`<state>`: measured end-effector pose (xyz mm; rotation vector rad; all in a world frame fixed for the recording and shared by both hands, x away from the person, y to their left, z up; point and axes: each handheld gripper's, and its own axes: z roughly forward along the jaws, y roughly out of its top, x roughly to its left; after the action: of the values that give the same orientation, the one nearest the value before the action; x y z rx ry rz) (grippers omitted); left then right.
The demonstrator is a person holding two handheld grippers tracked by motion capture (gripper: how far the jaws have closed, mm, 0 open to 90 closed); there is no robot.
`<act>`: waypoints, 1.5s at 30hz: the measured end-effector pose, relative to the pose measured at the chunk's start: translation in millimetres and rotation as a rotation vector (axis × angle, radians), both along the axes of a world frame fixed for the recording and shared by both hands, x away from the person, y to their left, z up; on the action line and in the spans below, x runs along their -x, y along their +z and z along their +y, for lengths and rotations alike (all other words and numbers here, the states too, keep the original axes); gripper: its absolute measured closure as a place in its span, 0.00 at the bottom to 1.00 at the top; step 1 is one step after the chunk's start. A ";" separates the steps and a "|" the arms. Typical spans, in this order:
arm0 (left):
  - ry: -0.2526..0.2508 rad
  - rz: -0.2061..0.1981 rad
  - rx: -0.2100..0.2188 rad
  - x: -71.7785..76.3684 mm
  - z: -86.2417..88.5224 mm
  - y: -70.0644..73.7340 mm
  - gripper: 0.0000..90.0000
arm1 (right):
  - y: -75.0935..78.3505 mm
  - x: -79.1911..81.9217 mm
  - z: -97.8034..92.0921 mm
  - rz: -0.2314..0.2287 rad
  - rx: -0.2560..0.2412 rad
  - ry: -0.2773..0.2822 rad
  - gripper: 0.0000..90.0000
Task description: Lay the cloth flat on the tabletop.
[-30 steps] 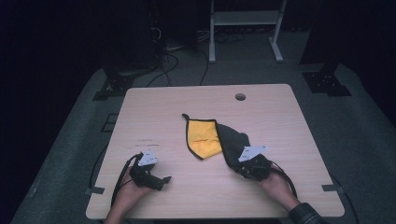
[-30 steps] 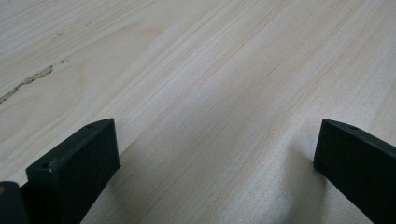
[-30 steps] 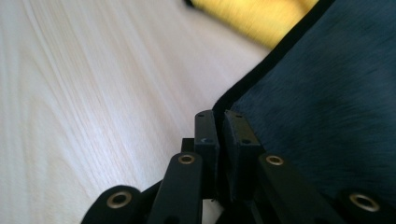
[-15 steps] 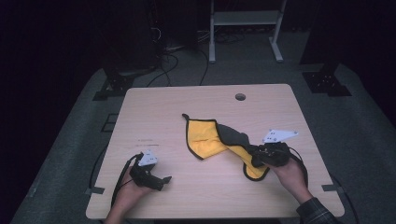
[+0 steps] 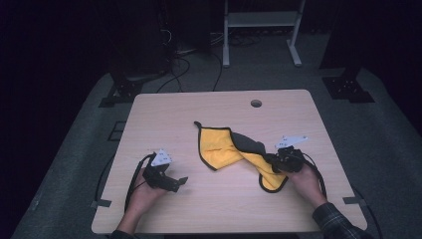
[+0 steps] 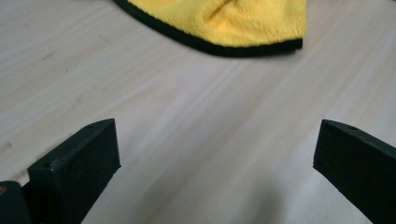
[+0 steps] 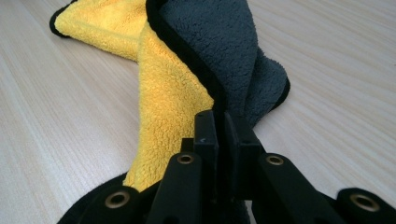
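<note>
Since the earlier frames the right gripper point(image 5: 277, 160) has pulled its pinched edge of the cloth point(image 5: 226, 149) out toward the person's right and then eased back a little toward the middle, so the cloth now stretches in a twisted band across the table point(image 5: 209, 209); the left gripper point(image 5: 174, 183) has not moved.

Nearest the person, the left gripper rests low on the table at the front left, its jaws spread wide with nothing between them. In the left gripper view the bare wood lies between them, and the yellow, black-trimmed edge of the cloth point(image 6: 224, 23) sits ahead, near but apart.

A little farther in, on the right, the right gripper point(image 7: 223, 122) has its jaws pressed together on the cloth where the yellow face and the grey face point(image 7: 210, 42) meet at the black hem. The cloth runs away from it, twisted, with the grey side folded over the yellow.

Beyond that, the rest of the cloth lies flat near the middle of the table, one corner pointing to the far left. Farther still is a round cable hole point(image 5: 256, 103) near the far edge.

The step looks like spreading or folding the cloth. To do it well, the right grip should hold firm on the hem, while the left comes forward to pinch the near free edge, so that the two can draw the twist out evenly.
</note>
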<state>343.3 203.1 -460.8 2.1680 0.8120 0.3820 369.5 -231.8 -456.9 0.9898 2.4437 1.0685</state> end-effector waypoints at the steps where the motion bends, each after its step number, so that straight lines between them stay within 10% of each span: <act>1: 0.000 -0.001 0.000 -3.7 -1.8 2.2 0.00 | -0.1 0.3 0.2 -0.001 0.003 -0.001 0.92; 24: 0.016 0.013 0.038 -93.4 -35.5 22.0 0.13 | -1.0 1.7 1.6 0.002 0.014 0.007 0.92; 45: 0.082 0.039 0.003 -161.3 -58.7 -2.0 0.21 | -0.8 2.3 2.4 -0.006 0.017 0.014 0.92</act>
<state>504.6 144.5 -462.8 2.1496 0.9248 0.3810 367.2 -229.4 -457.7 0.9640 2.4549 1.0521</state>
